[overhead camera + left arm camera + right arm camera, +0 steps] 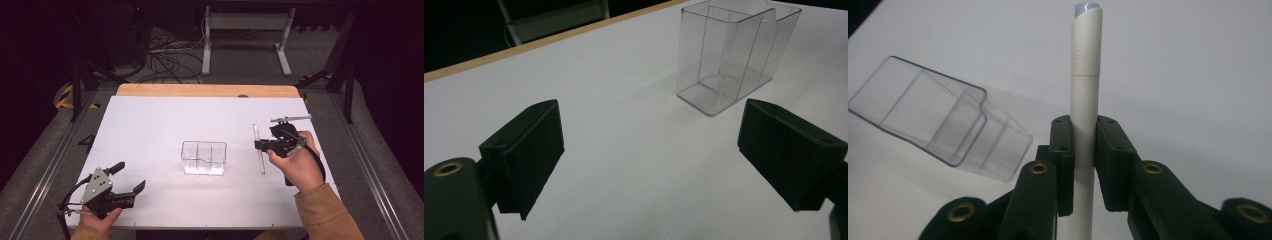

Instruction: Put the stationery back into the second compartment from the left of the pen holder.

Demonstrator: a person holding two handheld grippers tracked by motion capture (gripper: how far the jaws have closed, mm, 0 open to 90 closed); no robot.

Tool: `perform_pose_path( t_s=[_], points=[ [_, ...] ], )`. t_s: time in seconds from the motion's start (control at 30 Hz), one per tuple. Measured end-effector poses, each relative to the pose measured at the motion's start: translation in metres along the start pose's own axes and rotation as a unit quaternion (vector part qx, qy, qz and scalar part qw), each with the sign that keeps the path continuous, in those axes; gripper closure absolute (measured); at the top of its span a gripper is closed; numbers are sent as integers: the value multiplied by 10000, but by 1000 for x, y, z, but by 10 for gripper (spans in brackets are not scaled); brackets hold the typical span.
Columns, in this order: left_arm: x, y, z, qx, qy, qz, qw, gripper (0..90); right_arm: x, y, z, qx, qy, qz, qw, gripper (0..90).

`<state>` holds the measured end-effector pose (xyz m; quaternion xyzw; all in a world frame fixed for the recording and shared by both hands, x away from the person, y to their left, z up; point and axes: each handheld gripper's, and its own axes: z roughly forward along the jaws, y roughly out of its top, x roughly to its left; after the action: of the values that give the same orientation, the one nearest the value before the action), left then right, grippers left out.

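Seen from above, a white table (165, 125) with a wooden far edge holds a clear plastic container (203, 158) near its middle, standing upright and split by thin walls into compartments.

At about four o'clock from the container, the person's right hand (296, 167) holds the right gripper (261, 145), its jaws pressed onto a pale, slim pen (259, 150). The pen lies nearly flat, its length running from twelve to six o'clock, well apart from the container. In the right gripper view, the pen (1085, 100) rises straight up between the two black pads, pinched around its middle, with a grey tip at the top; the container (943, 120) sits off at ten o'clock.

At about seven o'clock from the container, the left hand (97, 217) holds the left gripper (131, 177) near the table's front edge, jaws spread wide and holding nothing. In the left gripper view, the container (734, 55) stands at one o'clock beyond the parted pads.
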<state>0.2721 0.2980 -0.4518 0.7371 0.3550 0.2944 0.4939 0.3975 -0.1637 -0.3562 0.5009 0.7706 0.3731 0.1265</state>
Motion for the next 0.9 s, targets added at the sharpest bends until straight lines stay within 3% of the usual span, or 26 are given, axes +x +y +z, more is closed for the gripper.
perform_pose_path(
  t_s=[0.1,0.27,0.43,0.57,0.67,0.9],
  points=[
    [0,0,-1,-1,14,-10,10000,120,2,1,-2,-218,267,-313,9989,793],
    [0,-1,-1,-5,25,-19,10000,120,10,3,-5,-668,735,-740,9923,793],
    [0,-1,-2,-13,27,-23,10000,119,16,3,-5,-1146,1008,-1253,9803,793],
    [0,-1,-2,-5,22,-24,10000,120,21,3,-6,-1431,1195,-1486,9712,793],
    [0,-1,-2,-5,20,-24,10000,120,25,3,-6,-1691,1286,-1702,9622,793],
    [0,-1,-2,-7,17,-23,10000,120,32,4,-6,-2034,1551,-1946,9469,792]
  ],
)
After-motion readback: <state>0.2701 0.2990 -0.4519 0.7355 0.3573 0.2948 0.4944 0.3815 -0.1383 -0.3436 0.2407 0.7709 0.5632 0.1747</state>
